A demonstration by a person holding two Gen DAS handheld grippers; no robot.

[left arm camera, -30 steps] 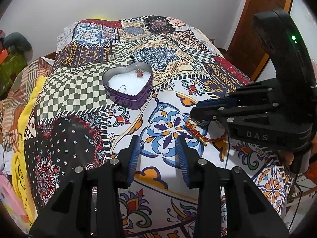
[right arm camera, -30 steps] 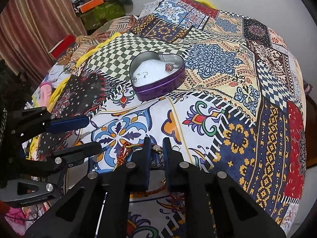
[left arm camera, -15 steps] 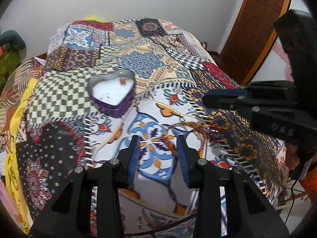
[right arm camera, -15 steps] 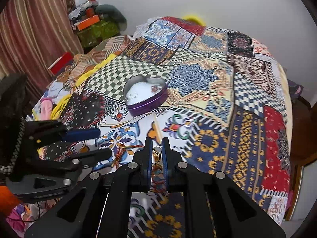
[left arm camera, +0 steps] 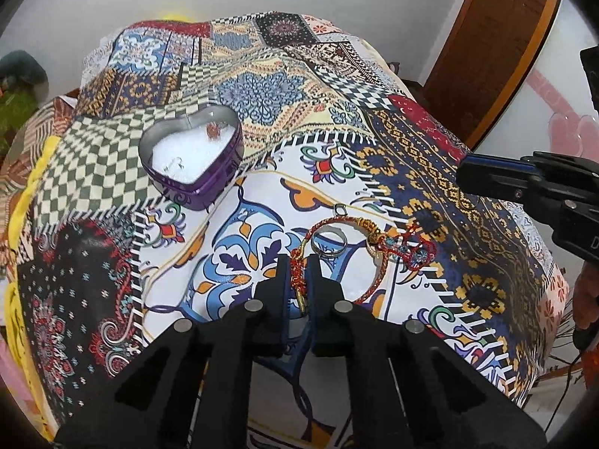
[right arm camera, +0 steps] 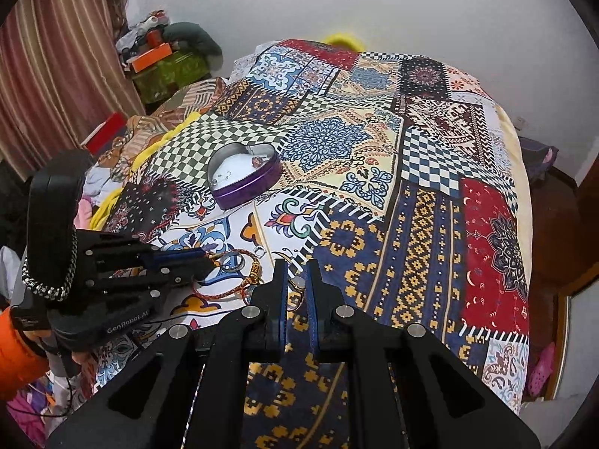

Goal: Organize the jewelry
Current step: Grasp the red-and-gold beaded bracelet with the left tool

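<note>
A purple heart-shaped tin [left arm camera: 194,157] with a white lining and small jewelry pieces stands open on the patterned bedspread; it also shows in the right wrist view [right arm camera: 245,179]. My left gripper [left arm camera: 298,273] is shut on a red braided bracelet [left arm camera: 378,258] that lies on the spread around a silver ring [left arm camera: 329,241]. My right gripper [right arm camera: 297,280] is shut on a gold ring [right arm camera: 296,285] held above the spread. The right gripper shows at the right edge of the left wrist view [left arm camera: 524,183].
A small ring [left arm camera: 340,209] lies on the spread beyond the bracelet. The bed drops off at the right toward a wooden door [left arm camera: 498,37]. Boxes and clothes [right arm camera: 164,60] are piled beside a curtain at the left.
My left gripper has moved forward and closed on the red bracelet. My right gripper has risen and pulled back to the right with the gold ring.
</note>
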